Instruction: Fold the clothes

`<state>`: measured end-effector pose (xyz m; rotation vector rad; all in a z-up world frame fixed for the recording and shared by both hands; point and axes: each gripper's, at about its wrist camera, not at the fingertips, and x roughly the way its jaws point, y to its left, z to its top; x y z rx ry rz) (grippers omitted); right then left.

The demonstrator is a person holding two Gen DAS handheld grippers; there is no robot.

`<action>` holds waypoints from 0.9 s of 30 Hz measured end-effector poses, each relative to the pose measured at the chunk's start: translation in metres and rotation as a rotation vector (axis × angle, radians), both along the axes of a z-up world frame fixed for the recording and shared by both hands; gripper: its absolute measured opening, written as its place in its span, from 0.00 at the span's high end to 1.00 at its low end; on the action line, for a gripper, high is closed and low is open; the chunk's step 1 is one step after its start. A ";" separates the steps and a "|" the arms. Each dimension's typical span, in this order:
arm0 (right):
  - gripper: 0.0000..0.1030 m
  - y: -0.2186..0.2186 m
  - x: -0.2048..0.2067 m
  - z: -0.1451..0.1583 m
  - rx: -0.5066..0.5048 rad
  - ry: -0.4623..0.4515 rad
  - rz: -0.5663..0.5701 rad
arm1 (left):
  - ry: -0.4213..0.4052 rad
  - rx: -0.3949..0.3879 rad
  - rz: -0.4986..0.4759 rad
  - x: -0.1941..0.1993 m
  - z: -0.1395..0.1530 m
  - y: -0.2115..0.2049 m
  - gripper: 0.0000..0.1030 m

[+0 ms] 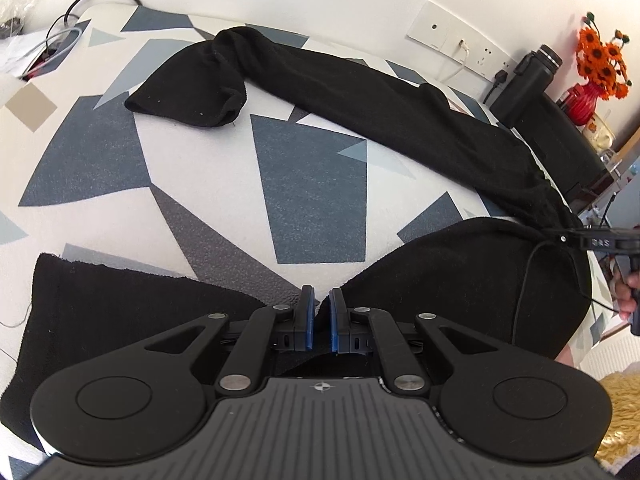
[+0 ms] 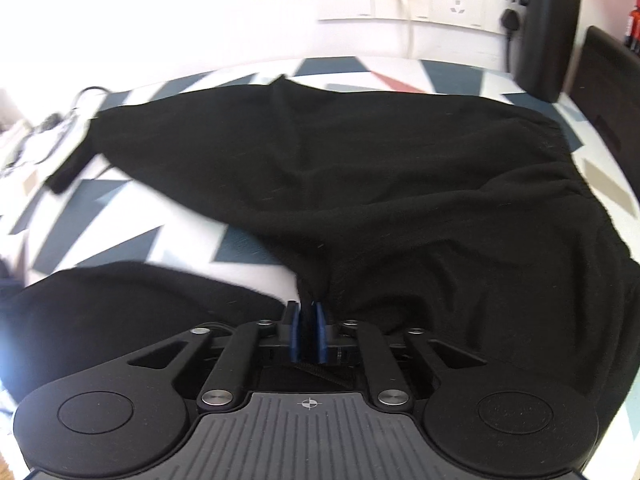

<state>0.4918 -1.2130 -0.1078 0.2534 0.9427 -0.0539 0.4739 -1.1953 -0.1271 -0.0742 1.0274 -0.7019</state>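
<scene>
Low in the centre of each frame, my left gripper (image 1: 321, 306) and right gripper (image 2: 306, 312) are both clamping black trousers (image 2: 360, 184) spread across the patterned bedcover (image 1: 208, 184). I judge both pinches should be rising together, keeping the fabric taut. Only the left view is showing one leg's cuff (image 1: 188, 96) lying upper left; only the right is showing the waistband (image 2: 560, 152) at right.

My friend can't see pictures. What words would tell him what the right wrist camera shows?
The right gripper pinches a bunch of black clothing between its blue pads, the cloth spreading over a surface with a blue, grey and white pattern. Behind are a white wall with sockets and a tall black bottle.
</scene>
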 end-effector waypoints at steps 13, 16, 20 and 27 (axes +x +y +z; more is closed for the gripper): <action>0.57 -0.104 0.032 0.036 0.037 -0.143 -0.260 | 0.042 0.015 0.121 0.000 0.003 -0.007 0.91; 0.53 -0.112 0.078 0.025 -0.016 -0.078 -0.204 | 0.060 0.036 0.163 0.006 0.006 -0.012 0.91; 0.54 -0.122 0.126 -0.006 -0.091 -0.002 -0.196 | 0.066 0.088 0.262 0.027 0.011 -0.021 0.88; 0.52 -0.153 0.153 -0.031 -0.198 -0.049 -0.217 | 0.013 0.128 0.396 0.082 0.021 -0.041 0.47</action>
